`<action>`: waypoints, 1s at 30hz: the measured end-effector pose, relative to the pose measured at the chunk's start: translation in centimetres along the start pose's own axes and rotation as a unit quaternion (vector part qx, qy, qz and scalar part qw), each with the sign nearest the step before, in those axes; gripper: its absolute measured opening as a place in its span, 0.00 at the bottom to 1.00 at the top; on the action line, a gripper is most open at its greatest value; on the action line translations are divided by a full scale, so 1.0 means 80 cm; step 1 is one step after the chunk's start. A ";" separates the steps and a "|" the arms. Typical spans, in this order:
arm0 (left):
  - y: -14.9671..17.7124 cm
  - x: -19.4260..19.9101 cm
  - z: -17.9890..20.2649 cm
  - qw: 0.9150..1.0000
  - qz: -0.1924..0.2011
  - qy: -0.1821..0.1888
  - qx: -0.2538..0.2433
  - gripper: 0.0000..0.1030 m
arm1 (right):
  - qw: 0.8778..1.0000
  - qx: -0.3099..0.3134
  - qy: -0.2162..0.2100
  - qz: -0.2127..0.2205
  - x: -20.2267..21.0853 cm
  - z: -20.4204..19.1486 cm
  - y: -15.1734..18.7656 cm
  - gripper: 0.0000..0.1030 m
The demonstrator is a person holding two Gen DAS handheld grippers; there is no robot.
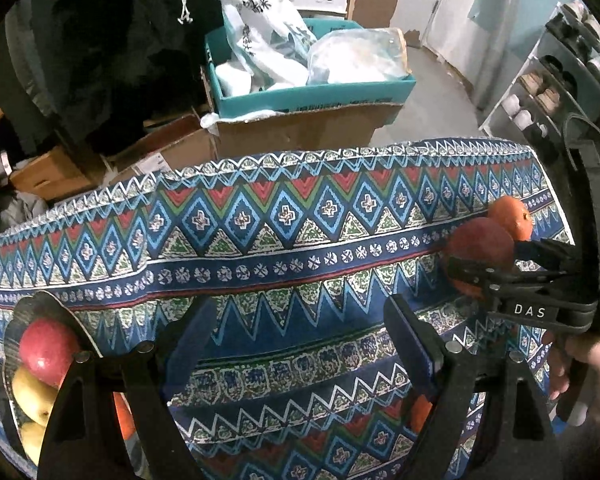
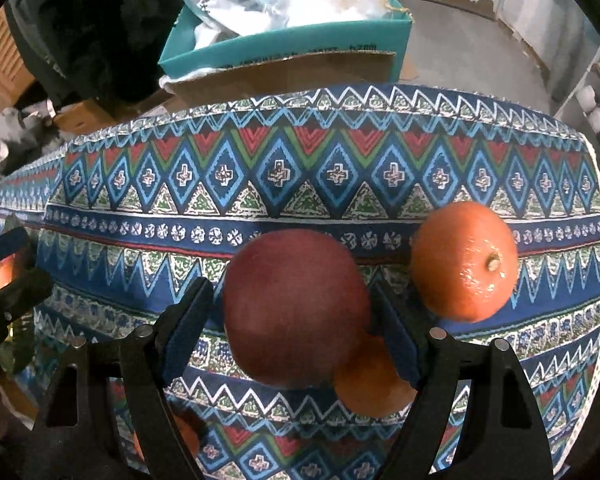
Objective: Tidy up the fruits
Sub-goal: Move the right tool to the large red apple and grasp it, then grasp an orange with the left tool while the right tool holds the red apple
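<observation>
Dim indoor light, heavy fisheye bending in both wrist views.

Black corners ringed each round picture, and the patterned tabletop bowed toward the edges. Small highlights glinted on the orange, while the red apple looked soft and slightly blurred. The upper-left background sank into near-black shadow; the far floor was paler.

Table under a patterned blue cloth; resting there, one red apple, oranges, a fruit plate.
</observation>
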State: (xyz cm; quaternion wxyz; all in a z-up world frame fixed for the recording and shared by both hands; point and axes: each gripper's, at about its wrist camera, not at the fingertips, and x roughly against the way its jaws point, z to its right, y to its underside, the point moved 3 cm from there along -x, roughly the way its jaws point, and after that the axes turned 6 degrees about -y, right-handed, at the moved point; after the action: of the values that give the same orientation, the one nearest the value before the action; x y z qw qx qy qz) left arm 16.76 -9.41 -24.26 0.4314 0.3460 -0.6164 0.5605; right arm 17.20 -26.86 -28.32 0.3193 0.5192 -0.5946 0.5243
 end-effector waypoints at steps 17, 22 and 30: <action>0.008 -0.005 0.004 1.000 -0.016 0.018 0.003 0.84 | 1.000 0.019 0.008 0.008 0.000 -0.012 0.002 0.69; 0.013 0.006 0.007 0.999 -0.017 0.032 0.010 0.84 | 0.999 0.021 0.002 0.029 0.027 -0.019 0.005 0.69; 0.029 0.026 0.023 0.999 -0.010 0.038 -0.001 0.84 | 0.999 0.007 0.000 0.045 0.063 -0.018 0.032 0.69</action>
State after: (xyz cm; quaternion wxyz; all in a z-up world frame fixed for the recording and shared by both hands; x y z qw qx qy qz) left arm 13.58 -10.81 -23.27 0.4602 0.3303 -0.5966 0.5684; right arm 13.25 -27.13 -24.06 0.2912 0.4943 -0.6137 0.5424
